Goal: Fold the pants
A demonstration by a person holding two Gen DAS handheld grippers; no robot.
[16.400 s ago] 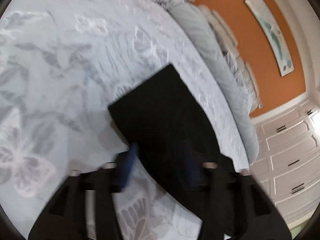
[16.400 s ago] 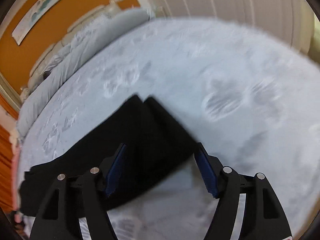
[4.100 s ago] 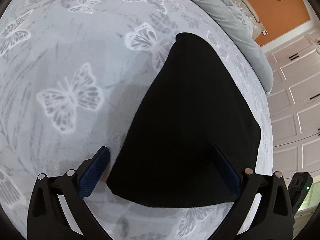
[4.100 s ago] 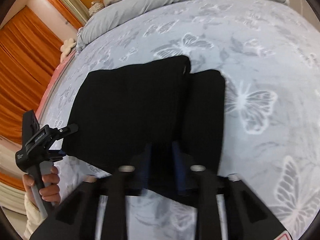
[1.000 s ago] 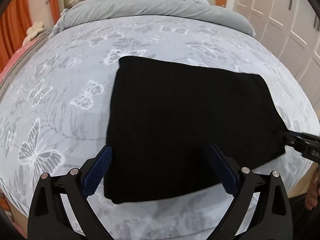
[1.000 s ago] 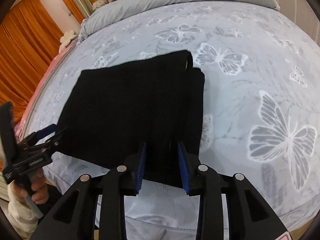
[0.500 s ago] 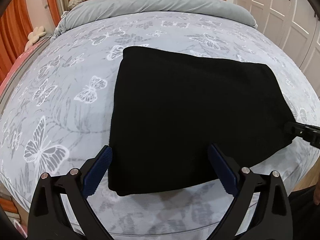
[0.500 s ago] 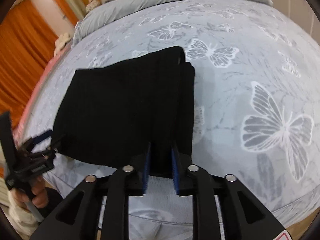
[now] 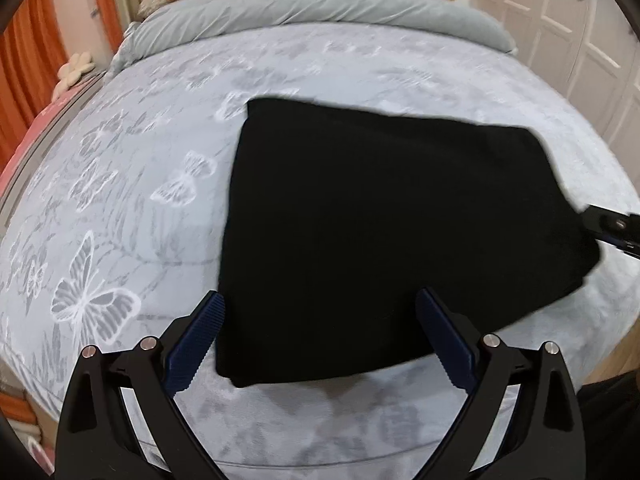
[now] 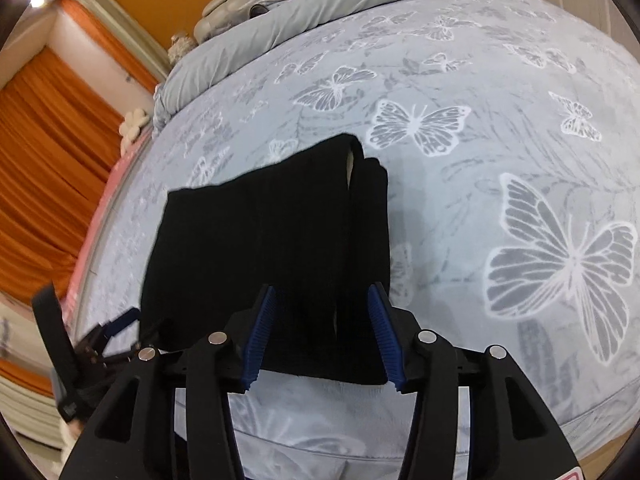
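Right hand-held gripper [image 10: 322,330] jaws, clamped before, are opening off the folded pants [image 9: 384,232], lying crosswise; left hand-held gripper [image 9: 320,344] wide

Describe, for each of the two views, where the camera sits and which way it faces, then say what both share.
Left wrist: sits on the left hand-held gripper, looking down over the bed's near edge at the folded pants; its open blue pads frame them.
Right wrist: sits on the right hand-held gripper, looking down at the pants' right end; its jaws are opening with cloth between them.
Shared: pants, bed, duvet, and each view catches the other gripper at its edge.
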